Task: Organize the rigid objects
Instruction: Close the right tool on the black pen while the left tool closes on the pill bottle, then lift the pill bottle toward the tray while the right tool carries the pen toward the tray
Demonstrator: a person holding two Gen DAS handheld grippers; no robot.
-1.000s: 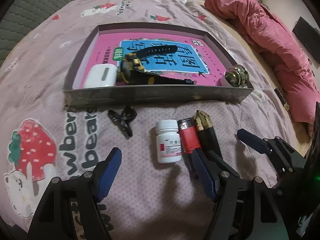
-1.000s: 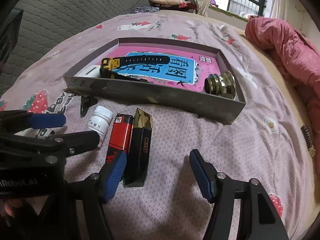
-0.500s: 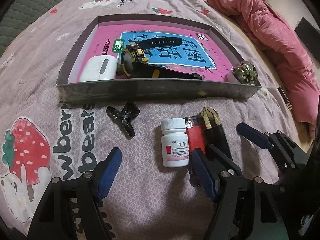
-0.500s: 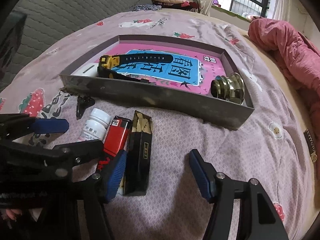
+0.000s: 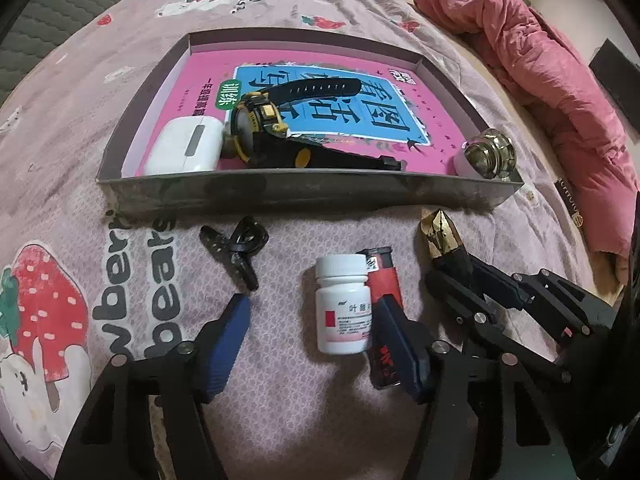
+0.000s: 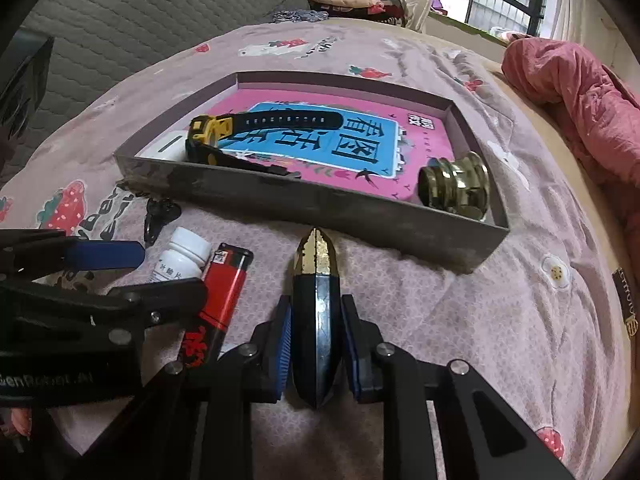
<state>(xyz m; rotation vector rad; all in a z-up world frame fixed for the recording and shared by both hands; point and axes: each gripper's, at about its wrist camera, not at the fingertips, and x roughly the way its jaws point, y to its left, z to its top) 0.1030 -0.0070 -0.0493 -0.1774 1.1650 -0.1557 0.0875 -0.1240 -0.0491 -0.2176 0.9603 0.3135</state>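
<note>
The right hand-held gripper (image 6: 316, 354) is clenched on a black box with a gold tip (image 6: 316, 312). Its two blue pads press the long sides of the box, and the gold tip points toward the tray (image 6: 360, 220). The box lies in front of the near wall of the tray, apart from it; I cannot tell if it rests on the bedspread (image 6: 480, 320) or is lifted a little.

The left hand-held gripper (image 5: 316, 344) is released, and its jaws are closing at this moment. Between them lies a white pill bottle (image 5: 343, 304) on its side, cap toward the tray. The right pad is just beside the bottle, the left pad (image 5: 226, 340) is well apart from it, so nothing is grasped yet. A red lighter (image 5: 382, 300) lies just beside the bottle on its right, partly under the right finger. A black hair clip (image 5: 238, 248) lies on the bedspread to the left, between the bottle and the tray wall.

Inside the tray, on a pink book (image 5: 360, 128), I see a white earbud case (image 5: 186, 148) in the near left corner, a black and yellow watch (image 5: 272, 128) touching it, and a brass knob (image 5: 490, 154) in the near right corner. A pink quilt (image 5: 540, 72) is bunched at the right side of the bed.
</note>
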